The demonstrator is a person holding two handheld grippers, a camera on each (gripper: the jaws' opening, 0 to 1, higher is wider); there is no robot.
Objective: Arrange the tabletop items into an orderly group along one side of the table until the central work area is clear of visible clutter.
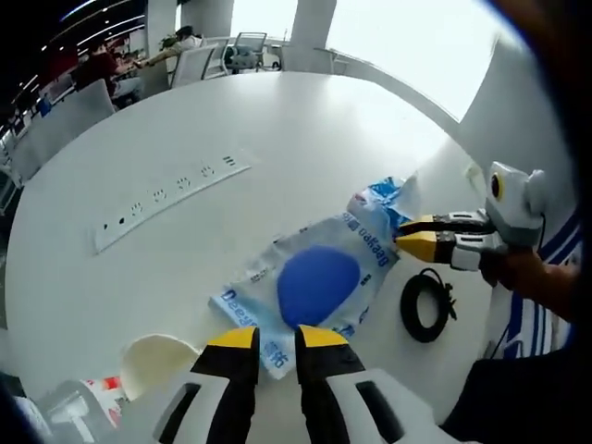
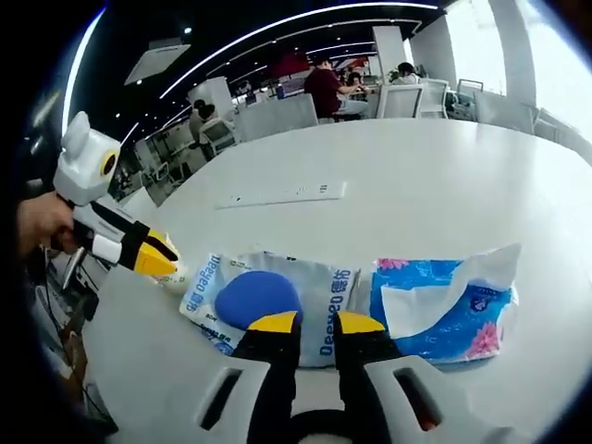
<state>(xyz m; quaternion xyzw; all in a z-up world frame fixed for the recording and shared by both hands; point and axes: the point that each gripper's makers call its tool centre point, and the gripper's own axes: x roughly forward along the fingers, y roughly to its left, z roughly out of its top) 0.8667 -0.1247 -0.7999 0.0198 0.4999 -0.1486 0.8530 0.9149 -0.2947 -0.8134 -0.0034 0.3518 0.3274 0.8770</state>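
A clear plastic pack printed in blue, with a round blue pad inside, lies flat on the white table. My left gripper is closed on the pack's near corner. At the opposite edge, my right gripper pinches the pack, with a hand behind it. A torn-open blue tissue pack with pink flowers lies against that end of the pack.
A coiled black cable lies by the table edge near the person. A cream round object and a red-and-white item sit near my left gripper. A white socket strip crosses the table's middle. Chairs and people are beyond.
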